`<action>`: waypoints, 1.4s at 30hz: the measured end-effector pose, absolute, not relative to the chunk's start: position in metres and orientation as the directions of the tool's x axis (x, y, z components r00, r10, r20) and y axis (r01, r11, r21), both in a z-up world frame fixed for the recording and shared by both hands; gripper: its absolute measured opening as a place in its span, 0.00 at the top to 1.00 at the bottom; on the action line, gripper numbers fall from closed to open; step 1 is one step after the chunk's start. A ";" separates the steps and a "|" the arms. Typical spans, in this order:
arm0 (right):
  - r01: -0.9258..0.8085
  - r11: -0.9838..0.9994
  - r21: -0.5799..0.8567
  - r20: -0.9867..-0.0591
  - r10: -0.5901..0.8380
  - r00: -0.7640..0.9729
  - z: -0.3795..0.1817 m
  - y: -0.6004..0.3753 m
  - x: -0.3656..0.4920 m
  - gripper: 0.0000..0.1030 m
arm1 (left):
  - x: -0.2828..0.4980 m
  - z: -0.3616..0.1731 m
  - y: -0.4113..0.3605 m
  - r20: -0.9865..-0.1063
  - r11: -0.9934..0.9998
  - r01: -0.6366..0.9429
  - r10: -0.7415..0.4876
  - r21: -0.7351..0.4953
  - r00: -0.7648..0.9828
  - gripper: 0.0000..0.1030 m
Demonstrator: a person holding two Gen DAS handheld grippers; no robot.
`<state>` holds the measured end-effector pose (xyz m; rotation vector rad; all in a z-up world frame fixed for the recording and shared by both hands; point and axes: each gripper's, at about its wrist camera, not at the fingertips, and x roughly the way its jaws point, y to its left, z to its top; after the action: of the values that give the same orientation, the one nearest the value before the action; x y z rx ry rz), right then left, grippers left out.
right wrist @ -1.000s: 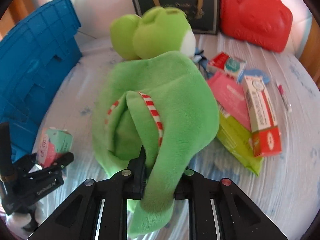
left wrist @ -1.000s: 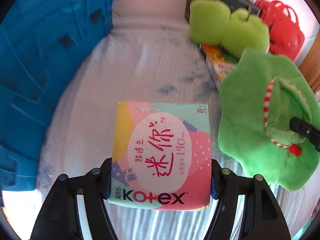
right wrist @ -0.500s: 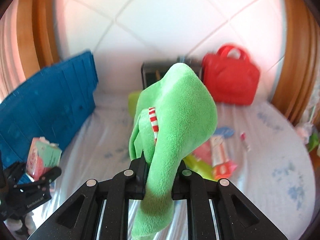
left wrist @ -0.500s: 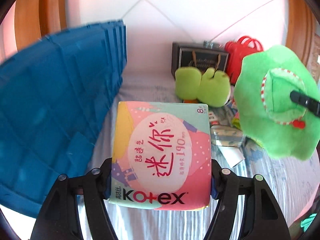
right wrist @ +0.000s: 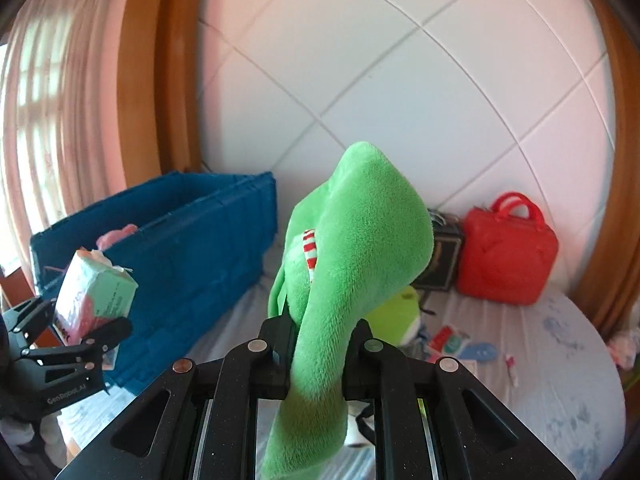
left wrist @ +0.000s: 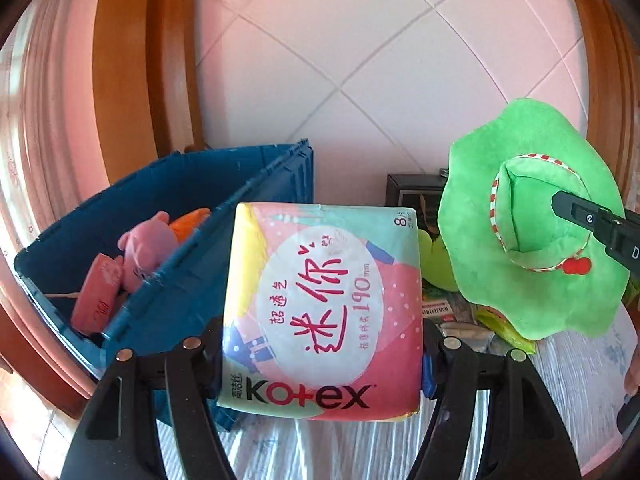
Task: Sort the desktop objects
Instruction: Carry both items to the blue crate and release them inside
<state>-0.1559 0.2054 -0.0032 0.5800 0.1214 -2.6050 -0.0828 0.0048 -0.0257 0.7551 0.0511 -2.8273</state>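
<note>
My left gripper [left wrist: 322,344] is shut on a pink and mint Kotex pad pack [left wrist: 324,312] and holds it in the air beside the blue crate [left wrist: 192,240]. The pack also shows in the right wrist view [right wrist: 94,292], at the crate's near corner. My right gripper [right wrist: 320,344] is shut on a green plush hat [right wrist: 352,248] with a red-and-white striped band, lifted above the table. The hat hangs at the right in the left wrist view [left wrist: 536,248].
The blue crate [right wrist: 188,248] holds a pink plush toy [left wrist: 146,248] and a red packet [left wrist: 96,296]. On the white tablecloth [right wrist: 560,360] lie a green plush [right wrist: 396,312], small boxes and packets [right wrist: 452,340], a dark framed box [right wrist: 440,256] and a red bag [right wrist: 506,248].
Both grippers have risen from the table with their loads. The left one now looks over the crate's rim and into it; the hat hangs free of the table.
</note>
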 end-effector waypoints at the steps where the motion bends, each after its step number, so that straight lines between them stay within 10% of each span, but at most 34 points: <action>1: 0.478 -0.878 0.019 -0.404 -0.444 -0.800 0.005 0.197 -0.154 0.86 | -0.081 -0.017 -0.004 -0.483 -0.972 0.234 -0.214 0.019 -0.849 0.34; 10: 0.617 -0.787 0.007 -0.247 -0.599 -0.761 0.080 0.070 -0.145 0.86 | -0.074 0.050 -0.132 -0.363 -0.919 0.389 -0.382 0.057 -0.850 0.34; 26: 0.591 -0.805 0.054 -0.405 -0.558 -0.724 0.057 -0.190 -0.199 0.85 | -0.160 0.008 -0.342 -0.594 -0.922 0.384 -0.334 0.046 -0.732 0.28; 31: 0.565 -0.825 0.003 -0.498 -0.491 -0.714 0.033 -0.219 -0.209 0.65 | -0.171 -0.010 -0.357 -0.648 -0.933 0.357 -0.299 0.046 -0.700 0.27; 36: 0.551 -0.834 -0.015 -0.513 -0.467 -0.721 0.027 -0.223 -0.208 0.25 | -0.164 -0.014 -0.368 -0.645 -0.936 0.351 -0.291 0.038 -0.707 0.27; 42: 0.536 -0.844 -0.023 -0.507 -0.452 -0.734 0.030 -0.216 -0.199 0.11 | -0.146 -0.010 -0.358 -0.620 -0.939 0.343 -0.285 0.028 -0.731 0.27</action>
<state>-0.1990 -0.2158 0.0305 0.6725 0.2264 -2.5038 -0.1456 -0.3576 -0.0102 0.9250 0.1256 -2.6418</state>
